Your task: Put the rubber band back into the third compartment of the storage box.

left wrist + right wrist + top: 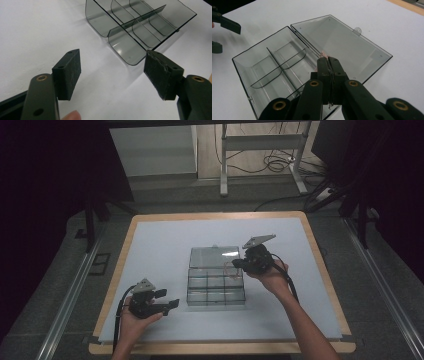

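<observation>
White table: clear box looks light, brittle; left gripper gapes empty, right gripper pinches something thin and pink.

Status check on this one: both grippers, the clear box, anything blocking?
Left gripper open, empty, short of the box. Right gripper shut on a small pinkish piece over the open clear compartment box. Lid lies flat; nothing blocking.

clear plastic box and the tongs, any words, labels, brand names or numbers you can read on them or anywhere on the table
None: no readable text anywhere.
The clear plastic box and its open lid are bare of print.
The left tongs and right tongs carry no marking.
The white table top is plain.
</observation>
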`<state>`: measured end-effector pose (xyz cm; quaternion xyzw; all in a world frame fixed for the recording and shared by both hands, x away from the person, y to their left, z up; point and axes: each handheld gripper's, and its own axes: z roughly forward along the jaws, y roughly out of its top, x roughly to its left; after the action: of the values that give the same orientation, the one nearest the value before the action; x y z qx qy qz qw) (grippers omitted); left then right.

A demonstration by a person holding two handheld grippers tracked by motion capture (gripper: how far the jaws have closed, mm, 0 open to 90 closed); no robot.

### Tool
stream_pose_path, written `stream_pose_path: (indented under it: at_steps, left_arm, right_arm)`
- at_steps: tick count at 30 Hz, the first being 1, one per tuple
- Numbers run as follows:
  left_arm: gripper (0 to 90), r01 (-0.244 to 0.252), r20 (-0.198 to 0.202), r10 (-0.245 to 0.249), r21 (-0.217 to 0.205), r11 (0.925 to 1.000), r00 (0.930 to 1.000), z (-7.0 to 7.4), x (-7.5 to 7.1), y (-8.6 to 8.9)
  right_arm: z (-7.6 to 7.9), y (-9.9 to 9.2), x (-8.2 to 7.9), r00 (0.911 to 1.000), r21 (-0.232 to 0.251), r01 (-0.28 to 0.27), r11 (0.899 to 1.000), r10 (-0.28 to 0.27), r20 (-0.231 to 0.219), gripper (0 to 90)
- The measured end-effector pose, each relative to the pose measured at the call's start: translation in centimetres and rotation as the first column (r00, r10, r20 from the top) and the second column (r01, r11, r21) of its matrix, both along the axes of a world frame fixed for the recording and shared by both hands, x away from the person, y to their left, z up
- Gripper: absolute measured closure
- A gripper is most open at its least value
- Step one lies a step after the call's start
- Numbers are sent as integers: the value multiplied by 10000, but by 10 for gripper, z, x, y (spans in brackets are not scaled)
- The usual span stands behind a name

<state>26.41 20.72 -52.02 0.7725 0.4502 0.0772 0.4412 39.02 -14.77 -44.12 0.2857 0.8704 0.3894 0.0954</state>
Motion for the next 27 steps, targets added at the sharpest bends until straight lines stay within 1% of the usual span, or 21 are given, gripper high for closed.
stream_pose_path:
  at_steps: [5,8,14,19,27]
  left_arm:
    - [300,0,-8,0,-7,10000,10000,0,0,0]
    - [300,13,-24,-13,-8,10000,10000,0,0,-1]
    - [299,41,-54,-41,27,10000,10000,-1,0,-1]
    - [299,40,-50,-40,13,10000,10000,-1,0,-1]
    - [298,54,-58,-53,31,10000,10000,-1,0,-1]
  right_arm:
    - [-5,2,0,9999,-49,-14,10000,13,-99,875]
    - [-8,3,0,10000,-161,-36,9999,35,-86,874]
    - [-16,4,1,9997,-342,21,9994,-29,-240,874]
    - [-21,4,2,9995,-560,65,9984,-81,-296,874]
    - [-26,5,3,9993,-747,64,9972,-92,-373,868]
